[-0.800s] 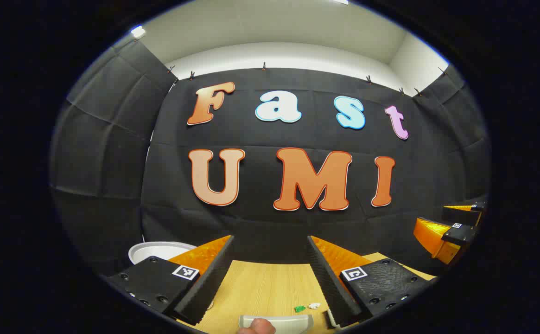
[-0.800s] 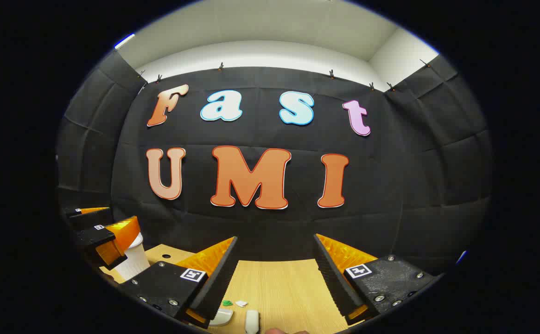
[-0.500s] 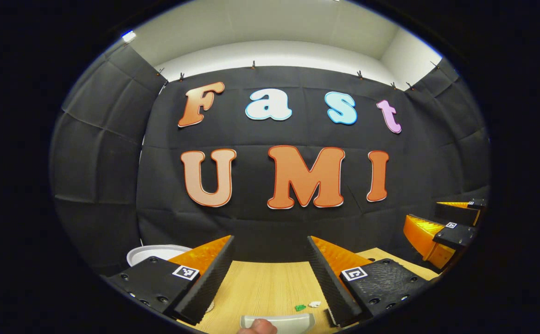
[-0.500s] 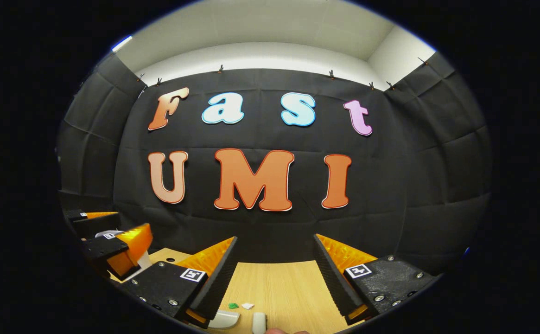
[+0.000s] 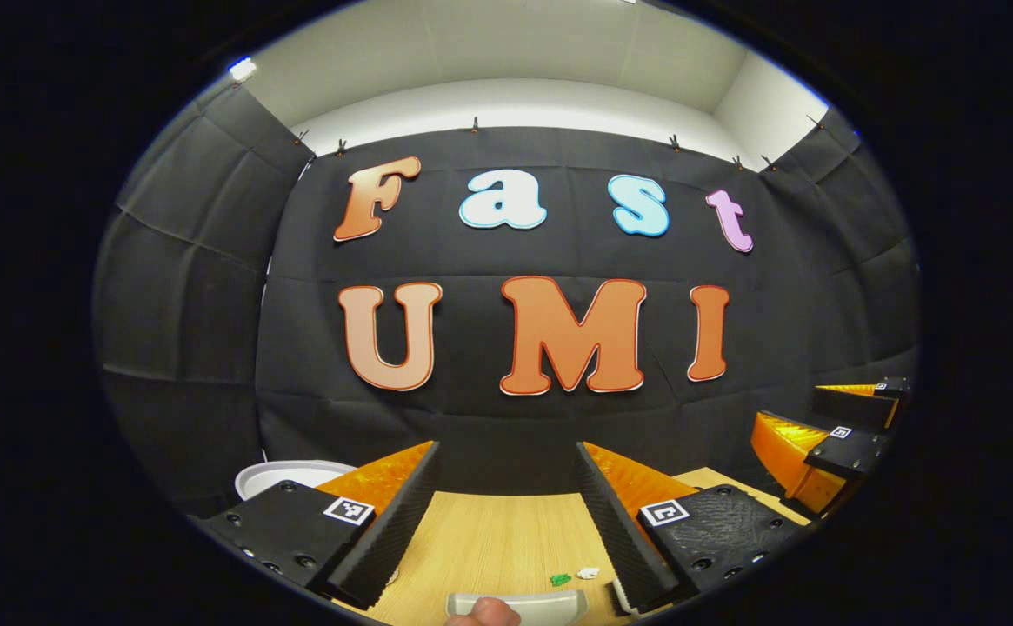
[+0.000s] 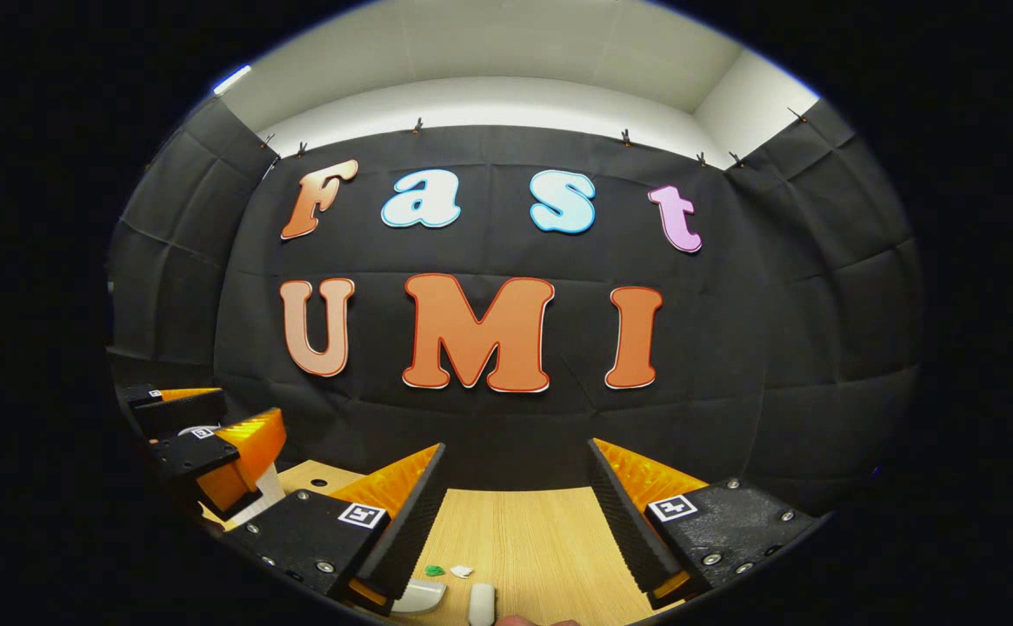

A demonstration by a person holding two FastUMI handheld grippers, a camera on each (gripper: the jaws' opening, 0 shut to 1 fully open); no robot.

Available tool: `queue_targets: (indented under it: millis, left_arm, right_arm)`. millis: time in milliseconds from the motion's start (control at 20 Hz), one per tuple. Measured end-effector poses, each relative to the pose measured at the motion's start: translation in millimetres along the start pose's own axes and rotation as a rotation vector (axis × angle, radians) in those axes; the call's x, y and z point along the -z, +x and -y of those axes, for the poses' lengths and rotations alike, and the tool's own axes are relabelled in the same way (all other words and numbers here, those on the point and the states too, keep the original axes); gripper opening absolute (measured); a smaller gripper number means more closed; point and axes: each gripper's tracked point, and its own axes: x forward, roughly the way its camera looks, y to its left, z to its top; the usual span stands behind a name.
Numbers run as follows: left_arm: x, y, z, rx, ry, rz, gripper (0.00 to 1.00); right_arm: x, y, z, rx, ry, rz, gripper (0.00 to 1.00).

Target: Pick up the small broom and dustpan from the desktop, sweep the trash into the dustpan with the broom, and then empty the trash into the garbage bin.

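Low at the near edge of the wooden desktop (image 5: 497, 530), just beyond the left gripper (image 5: 506, 487), lies the pale dustpan (image 5: 541, 602), with two scraps of trash (image 5: 574, 576), one green and one white, beside it. Both the left gripper and the right gripper (image 6: 515, 487) stand wide apart and empty above the wood. What seems to be the small broom (image 6: 480, 602) is barely glimpsed; both look like light, stiff, rather slick plastic, best pinched by their handles.
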Motion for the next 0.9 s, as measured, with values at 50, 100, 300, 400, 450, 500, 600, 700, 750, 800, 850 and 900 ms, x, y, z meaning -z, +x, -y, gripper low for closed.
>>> queue_targets:
  millis: [50,100,300,400,450,500,600,700,750,800,850,900]
  left_arm:
    - [1.2,-1.8,-1.3,-0.005,-0.003,-0.003,0.95]
    - [4.4,-2.4,-1.9,-0.005,-0.006,-0.010,0.95]
    - [12.7,-5.0,-7.5,-0.021,-0.002,-0.019,0.95]
    - [13.2,-6.7,-6.4,-0.021,-0.006,-0.023,0.96]
    - [12.0,-7.2,-6.6,-0.022,-0.005,-0.019,0.95]
    - [10.1,-8.2,-7.9,-0.024,-0.004,-0.014,0.95]
    - [6.9,-8.4,-8.0,-0.025,0.000,-0.010,0.95]
    - [10.9,-8.9,-8.1,-0.027,-0.005,-0.018,0.95]
    - [12.1,-8.5,-8.0,-0.027,-0.007,-0.023,0.95]
    - [11.4,-8.4,-9.4,-0.032,-0.009,-0.026,0.95]
    - [12.1,-8.7,-9.0,-0.033,-0.008,-0.027,0.95]
    - [11.5,-9.6,-11.1,-0.041,-0.004,-0.024,0.96]
  right_arm:
    - [-0.2,-0.1,2.2,0.003,0.001,-0.001,0.93]
    - [2.0,0.7,0.9,0.003,-0.001,-0.006,0.93]
    - [14.7,-2.4,0.4,-0.004,-0.036,-0.033,0.93]
    - [21.0,-5.3,-2.3,-0.008,-0.034,-0.060,0.94]
    - [19.4,-5.9,-3.6,-0.010,-0.026,-0.062,0.94]
    - [16.1,-7.1,-2.4,-0.009,-0.023,-0.060,0.94]
    - [14.4,-6.0,-5.6,-0.011,-0.028,-0.052,0.94]
    - [17.9,-6.3,-6.9,-0.016,-0.035,-0.060,0.93]
    - [20.9,-6.3,-7.7,-0.022,-0.036,-0.068,0.93]
    - [22.6,-7.0,-8.8,-0.021,-0.037,-0.073,0.93]
    - [23.3,-6.9,-7.8,-0.015,-0.037,-0.077,0.93]
    - [22.7,-6.8,-6.5,-0.008,-0.033,-0.079,0.93]
